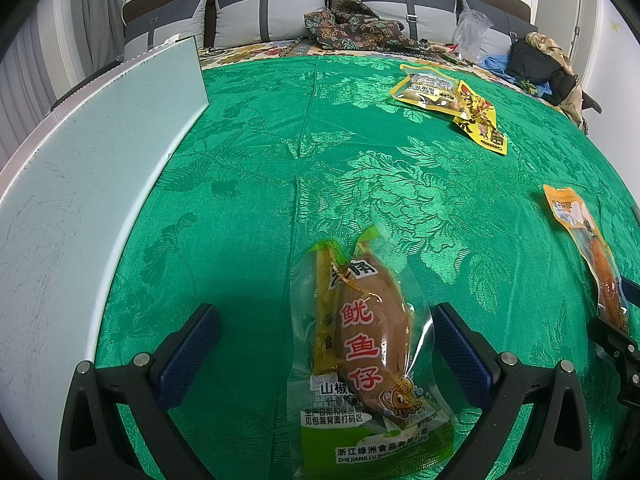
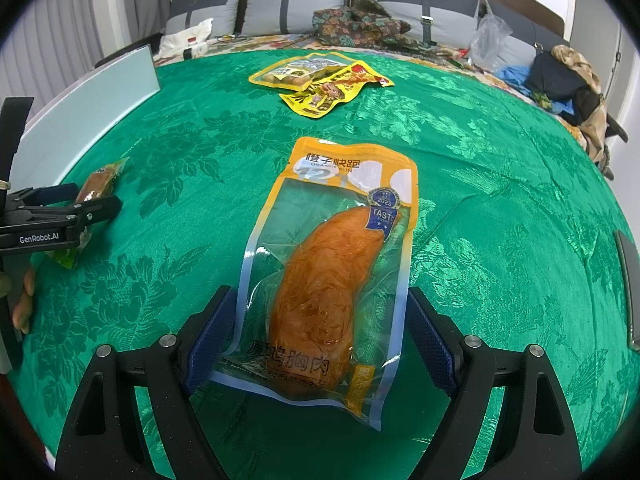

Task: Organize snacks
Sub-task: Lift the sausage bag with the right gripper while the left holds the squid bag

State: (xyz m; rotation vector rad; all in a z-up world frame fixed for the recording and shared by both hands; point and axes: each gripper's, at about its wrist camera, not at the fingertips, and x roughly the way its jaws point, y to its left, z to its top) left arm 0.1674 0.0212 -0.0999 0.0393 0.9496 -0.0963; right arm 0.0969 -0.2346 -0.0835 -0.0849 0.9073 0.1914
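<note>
Snacks in sealed pouches lie on a green floral cloth (image 1: 280,128) covering the surface. Between the wide-apart jaws of the left gripper (image 1: 326,344) lies a clear pouch with green ends (image 1: 360,356), flat on the cloth and touched by neither jaw. It holds a brown squid-shaped piece, with red characters 鱿鱼仔, a cartoon squid, and at the near end "ZHE JIANG LV ZHOU".

The right gripper (image 2: 318,334) is likewise spread open around an orange-topped pouch (image 2: 332,268) lying flat on the cloth. The left pad sits just at the pouch's edge; whether it touches cannot be told. The right pad stands clear. The pouch shows an orange-brown piece of meat, the words 橙子快跑 "ORANGE RUN", a blue "2023 TASTE" seal, and 鸡胸肉 near the bottom.

Towards the far edge of the surface two yellow packets (image 2: 320,82) overlap, well apart from both grippers; their print is too small to read.

Only the right wrist view shows the left gripper from the side, marked "GenRobot.AI", with part of a hand (image 2: 22,304) at the left edge. Only the left wrist view shows the length of a pale grey panel (image 1: 80,184) along the left edge of the surface.

Beyond the far edge are grey cushions (image 1: 272,4), a dark patterned cloth (image 1: 352,28) and a clear plastic bag (image 1: 472,32).
</note>
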